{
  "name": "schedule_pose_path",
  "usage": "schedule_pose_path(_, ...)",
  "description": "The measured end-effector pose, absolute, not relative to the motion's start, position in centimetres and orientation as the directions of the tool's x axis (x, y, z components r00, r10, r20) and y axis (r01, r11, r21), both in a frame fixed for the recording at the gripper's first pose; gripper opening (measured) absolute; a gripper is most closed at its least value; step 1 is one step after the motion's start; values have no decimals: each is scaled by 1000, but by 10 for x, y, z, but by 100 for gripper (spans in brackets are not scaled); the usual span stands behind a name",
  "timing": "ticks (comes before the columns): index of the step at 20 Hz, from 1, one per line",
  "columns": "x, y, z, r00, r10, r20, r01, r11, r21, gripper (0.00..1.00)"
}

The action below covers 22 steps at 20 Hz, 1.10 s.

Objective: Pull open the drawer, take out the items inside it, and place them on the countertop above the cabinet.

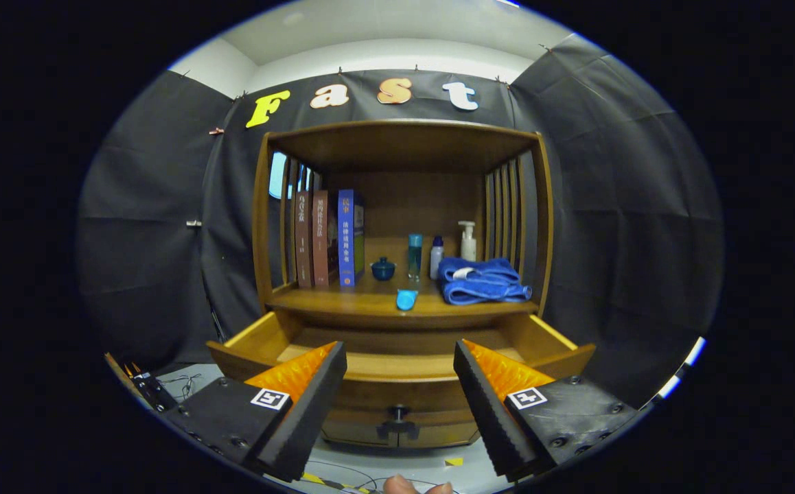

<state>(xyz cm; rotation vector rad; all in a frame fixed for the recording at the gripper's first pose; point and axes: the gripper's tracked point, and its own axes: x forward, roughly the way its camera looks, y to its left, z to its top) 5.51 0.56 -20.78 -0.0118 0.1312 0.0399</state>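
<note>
Already the drawer (397, 357) stands pulled out of the wooden cabinet (401, 206), at twelve o'clock from our gripper (400, 370) and just ahead of its fingertips; its knob (397, 413) shows low between the fingers. We cannot make out anything inside the drawer from this angle. On the countertop (342, 302) above it, near the front edge, lies a small light-blue item (406, 299). Beyond that, at about one o'clock, sits a folded blue towel (481, 281), with a pump bottle (467, 241) behind it, a white bottle (436, 257) and a teal bottle (415, 255). At eleven o'clock a small blue lidded pot (382, 269) stands beside upright books (329, 239). Our gripper's fingers are spread wide, holding nothing.
</note>
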Motion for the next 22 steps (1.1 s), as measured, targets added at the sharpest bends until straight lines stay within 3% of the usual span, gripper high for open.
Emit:
schedule_pose_path(9,82,8,-302,973,31,-230,-39,999,-29,100)
schedule_pose_path(22,121,15,-307,974,17,-226,-23,999,-22,100)
